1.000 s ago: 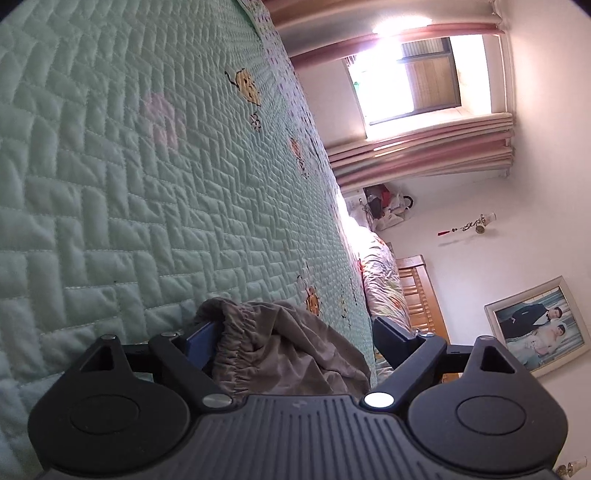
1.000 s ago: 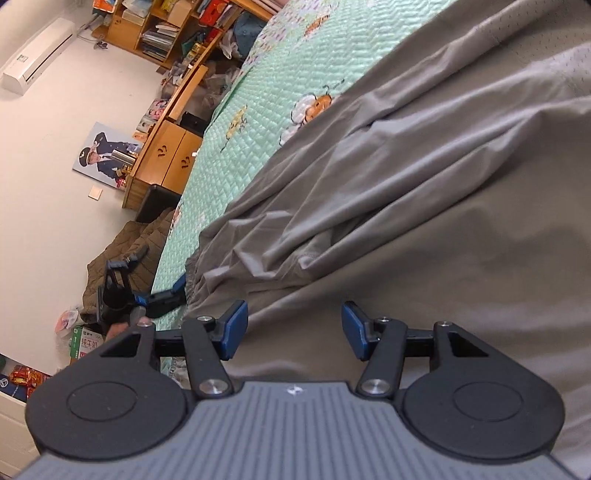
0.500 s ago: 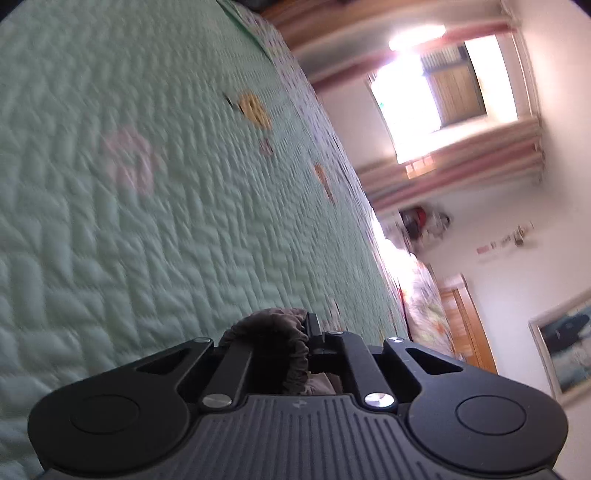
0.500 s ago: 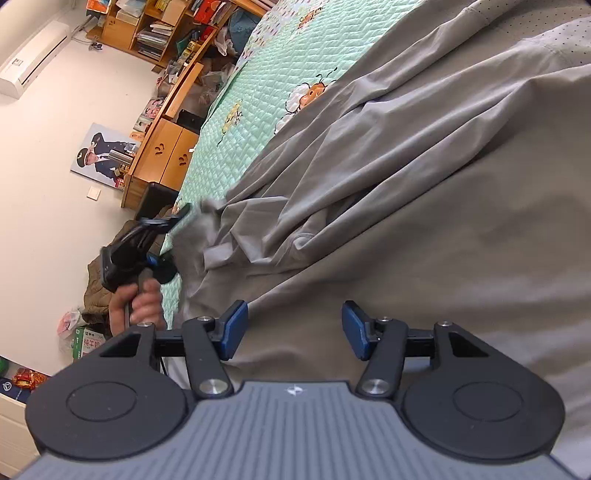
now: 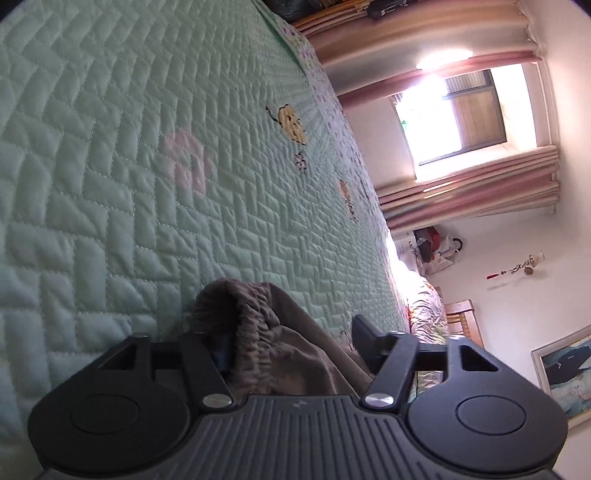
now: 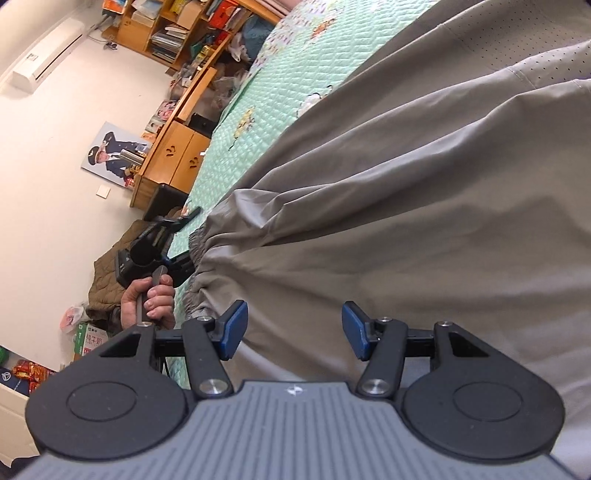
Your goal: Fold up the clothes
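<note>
Grey trousers [image 6: 424,206] lie spread over a mint-green quilted bed [image 6: 288,85]. Their gathered elastic waistband [image 5: 255,325] lies between the fingers of my left gripper [image 5: 291,339], whose jaws stand wide apart and do not clamp it. The left gripper also shows in the right wrist view [image 6: 173,243], held by a hand at the waistband end [image 6: 201,254]. My right gripper [image 6: 293,330] is open and empty, hovering just over the trouser fabric.
The green quilt [image 5: 147,166] stretches ahead of the left gripper. A curtained window [image 5: 454,122] and framed picture [image 5: 565,373] are on the far wall. Wooden cabinets [image 6: 173,158], cluttered shelves [image 6: 173,29] and floor clutter [image 6: 85,332] line the bedside.
The left gripper, shut on the waistband half a second ago, has opened; the waistband now rests on the bed between its fingers. The right gripper stayed open over the trousers.
</note>
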Available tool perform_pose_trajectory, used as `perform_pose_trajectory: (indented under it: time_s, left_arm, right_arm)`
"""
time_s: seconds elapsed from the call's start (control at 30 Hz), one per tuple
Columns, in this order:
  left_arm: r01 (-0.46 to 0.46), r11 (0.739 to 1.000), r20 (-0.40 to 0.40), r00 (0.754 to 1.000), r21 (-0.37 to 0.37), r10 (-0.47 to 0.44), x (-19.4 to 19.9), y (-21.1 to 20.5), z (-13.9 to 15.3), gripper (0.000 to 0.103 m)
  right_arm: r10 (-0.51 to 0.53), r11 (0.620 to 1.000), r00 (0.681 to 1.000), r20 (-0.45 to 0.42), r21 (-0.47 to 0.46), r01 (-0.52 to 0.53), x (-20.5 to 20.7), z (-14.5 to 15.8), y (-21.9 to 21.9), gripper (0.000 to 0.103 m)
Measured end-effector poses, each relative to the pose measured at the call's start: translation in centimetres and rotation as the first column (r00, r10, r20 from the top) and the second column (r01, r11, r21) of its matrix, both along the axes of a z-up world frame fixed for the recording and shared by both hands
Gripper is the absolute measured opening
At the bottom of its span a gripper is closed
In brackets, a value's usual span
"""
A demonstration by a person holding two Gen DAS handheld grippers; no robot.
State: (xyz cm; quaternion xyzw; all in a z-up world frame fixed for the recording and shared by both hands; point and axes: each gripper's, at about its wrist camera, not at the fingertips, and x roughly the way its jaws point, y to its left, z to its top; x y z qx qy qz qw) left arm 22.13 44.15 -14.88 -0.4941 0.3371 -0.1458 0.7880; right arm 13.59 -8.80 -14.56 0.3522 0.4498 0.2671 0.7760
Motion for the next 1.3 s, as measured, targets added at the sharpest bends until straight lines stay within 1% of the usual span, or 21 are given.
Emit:
perform_pose_trajectory:
  time_s: [0.07, 0.2, 0.27, 0.4, 0.57, 0.6, 0.67, 0.7, 0.77, 0.8, 0.93, 1.07, 1.13, 1.17, 1.2, 1.27, 1.3]
  left_arm:
    - [0.009, 1.000, 0.007, 1.000, 0.027, -0.009, -2.0, -0.2, 0.6, 0.087]
    - [0.057, 0.994, -0.024, 0.998, 0.090, -0.055, -6.4, -0.8, 0.5, 0.085]
    - [0.081, 0.992, -0.020, 0.997, 0.095, -0.080, -8.5, -1.2, 0.6, 0.085]
    - [0.101, 0.992, -0.032, 0.995, 0.080, -0.098, -11.1, -1.8, 0.7, 0.085]
    - [0.144, 0.988, -0.074, 0.987, 0.056, -0.140, -12.2, -3.4, 0.3, 0.085]
    - [0.140, 0.988, -0.081, 0.988, 0.058, -0.135, -12.3, -3.7, 0.4, 0.085]
    - [0.130, 0.991, -0.087, 0.988, 0.031, -0.127, -12.5, -4.0, 0.3, 0.085]
    - [0.126, 0.992, -0.091, 0.988, 0.018, -0.124, -12.7, -4.2, 0.3, 0.083]
    - [0.118, 0.993, -0.095, 0.989, 0.031, -0.114, -13.1, -4.7, 0.6, 0.079]
    - [0.116, 0.993, -0.086, 0.990, 0.027, -0.113, -13.5, -4.7, 0.6, 0.078]
    - [0.111, 0.993, -0.041, 0.993, -0.028, -0.112, -14.7, -4.6, 0.5, 0.078]
    - [0.122, 0.989, 0.017, 0.992, -0.078, -0.121, -14.7, -5.4, 0.1, 0.078]
    - [0.130, 0.989, 0.031, 0.991, -0.068, -0.128, -14.0, -5.9, 0.6, 0.076]
    - [0.131, 0.990, 0.013, 0.991, -0.046, -0.130, -13.9, -6.2, 0.5, 0.069]
    - [0.132, 0.991, -0.024, 0.991, -0.016, -0.132, -13.8, -6.5, 0.2, 0.046]
    - [0.131, 0.991, -0.103, 0.987, 0.039, -0.126, -13.7, -6.9, -0.6, 0.008]
    - [0.124, 0.991, -0.117, 0.986, 0.050, -0.118, -14.0, -6.8, -0.8, 0.007]
  right_arm:
    - [-0.007, 1.000, 1.000, 0.000, 0.010, 0.007, -0.3, 0.2, 0.0, 0.058]
    - [-0.025, 0.999, 1.000, -0.002, 0.032, 0.025, -0.8, 0.4, -0.6, 0.058]
    - [-0.026, 0.999, 1.000, 0.005, 0.040, 0.025, -1.2, 0.6, -0.7, 0.058]
    - [-0.019, 0.998, 1.000, 0.018, 0.059, 0.018, -2.2, 1.2, -0.9, 0.058]
    - [-0.003, 0.998, 0.999, 0.039, 0.064, 0.001, -4.0, 1.8, -0.8, 0.062]
    - [0.000, 0.998, 0.999, 0.040, 0.060, -0.003, -4.4, 1.9, -0.9, 0.062]
    - [0.005, 0.998, 0.999, 0.041, 0.060, -0.007, -5.1, 2.1, -0.9, 0.062]
    - [0.004, 0.998, 0.999, 0.042, 0.062, -0.007, -5.4, 2.2, -1.0, 0.062]
    - [-0.001, 0.998, 0.999, 0.045, 0.064, -0.002, -5.9, 2.4, -1.3, 0.062]
    - [-0.005, 0.998, 0.999, 0.046, 0.064, 0.002, -6.1, 2.5, -1.4, 0.062]
    - [-0.018, 0.998, 0.998, 0.054, 0.067, 0.015, -6.7, 2.9, -2.0, 0.064]
    - [-0.025, 0.997, 0.999, 0.031, 0.067, 0.023, -7.0, 2.6, -2.1, 0.065]
    - [-0.024, 0.998, 1.000, 0.019, 0.065, 0.023, -7.1, 2.5, -2.0, 0.065]
    - [-0.022, 0.998, 1.000, 0.022, 0.063, 0.021, -7.2, 2.5, -2.0, 0.065]
    - [-0.020, 0.998, 0.999, 0.026, 0.060, 0.019, -7.3, 2.5, -1.9, 0.065]
    - [-0.028, 0.998, 0.999, 0.025, 0.054, 0.026, -7.3, 2.5, -2.1, 0.065]
    - [-0.033, 0.998, 0.999, 0.020, 0.054, 0.032, -7.3, 2.4, -2.2, 0.065]
